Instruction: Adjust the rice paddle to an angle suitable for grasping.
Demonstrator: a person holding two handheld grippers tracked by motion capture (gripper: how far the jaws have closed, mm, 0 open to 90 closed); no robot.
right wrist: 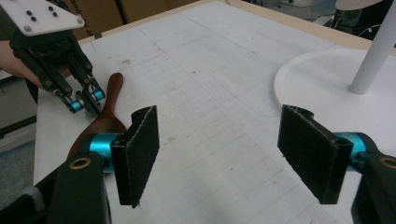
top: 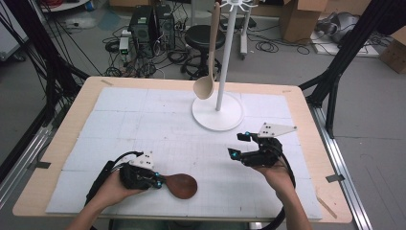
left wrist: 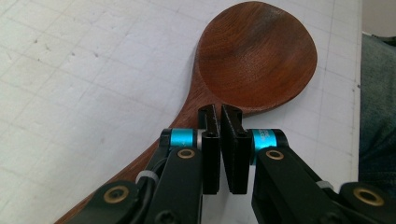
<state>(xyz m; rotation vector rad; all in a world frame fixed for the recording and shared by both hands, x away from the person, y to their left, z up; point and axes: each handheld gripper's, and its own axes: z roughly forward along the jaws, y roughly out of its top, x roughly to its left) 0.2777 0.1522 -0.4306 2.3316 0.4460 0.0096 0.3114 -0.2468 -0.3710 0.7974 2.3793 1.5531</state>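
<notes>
Dark brown wooden spoon point(top: 179, 185) lying flat on the white padded surface point(top: 143, 124), near the front edge, bowl facing up and pointing toward the middle. Left gripper point(top: 157, 181) right at the spoon's neck, held low in the left hand point(top: 112, 188). From the left gripper view, fingers point(left wrist: 211, 140) pressed together with barely a slit between them, sitting just over the spot where handle meets bowl; nothing clamped as far as the pictures tell, and can't tell whether the tips actually touch the wood. Spoon handle running back under the gripper body toward the lower left there.

Right gripper point(top: 238, 145) well apart from the spoon, off to the right side of the surface, held up in the right hand point(top: 275, 175). Fingers point(right wrist: 137, 151) wide apart, nothing but bare surface between them.

Farther back, white stand point(top: 218, 111) with a round base and a tall pole, standing upright. Pale wooden spoon point(top: 207, 81) hanging from the top of it, bowl down, dangling just above the base's left rim. Right gripper view also catching the stand's base and the left gripper over by the dark spoon.
</notes>
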